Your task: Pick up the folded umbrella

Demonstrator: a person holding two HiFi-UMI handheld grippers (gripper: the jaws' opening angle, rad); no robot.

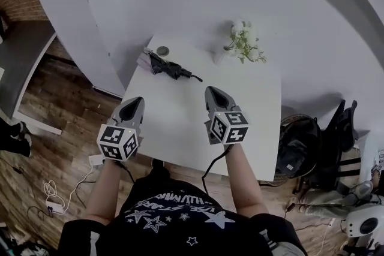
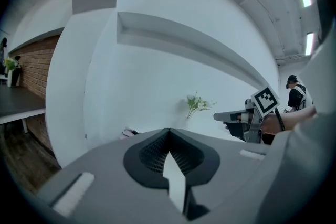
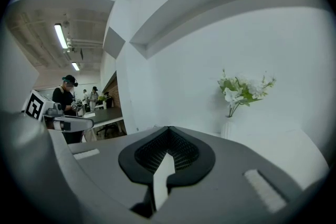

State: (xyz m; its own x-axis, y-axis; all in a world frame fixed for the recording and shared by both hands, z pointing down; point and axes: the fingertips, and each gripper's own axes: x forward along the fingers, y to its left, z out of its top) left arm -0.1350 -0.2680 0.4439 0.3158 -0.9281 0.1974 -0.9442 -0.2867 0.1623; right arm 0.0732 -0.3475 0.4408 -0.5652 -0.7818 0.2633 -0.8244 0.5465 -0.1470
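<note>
Left tool [image 1: 135,102], clenched on nothing, hovers at the near left edge of the desk [image 1: 180,123]. The folded umbrella [image 1: 170,68] lies ahead on the desk's far left part, untouched. The right tool [image 1: 213,93], also clenched and empty, hovers mid-desk, with white flowers [image 1: 245,45] at the far right.

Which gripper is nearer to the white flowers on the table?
Right. The right gripper is over the table, with the white flowers ahead and slightly to its right. The left gripper is at the table's left edge, clearly farther away.
</note>
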